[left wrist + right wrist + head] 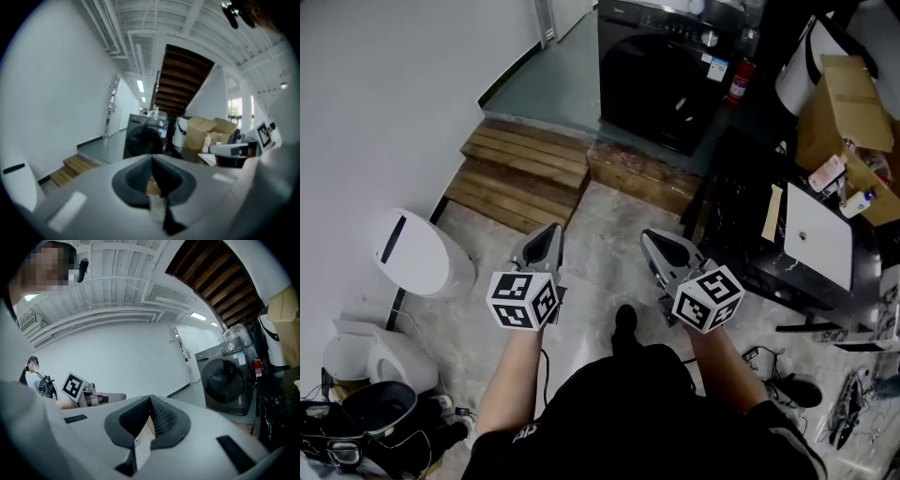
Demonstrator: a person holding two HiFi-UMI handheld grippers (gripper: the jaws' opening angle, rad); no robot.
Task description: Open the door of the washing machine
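Observation:
A black front-loading washing machine (661, 70) stands on a raised grey floor at the top of the head view, its round door (652, 80) closed. It also shows in the left gripper view as the washing machine (143, 138) and in the right gripper view as the washing machine (225, 378). My left gripper (553, 232) and right gripper (649, 237) are held side by side over the lower floor, well short of the machine. Both are shut with nothing between the jaws.
Wooden steps (525, 173) lead up to the raised floor. A black table (787, 234) with cardboard boxes (844, 131) stands at the right. A white bin (417, 253) sits at the left, clutter (356, 403) near the bottom left. A red extinguisher (739, 80) stands beside the machine.

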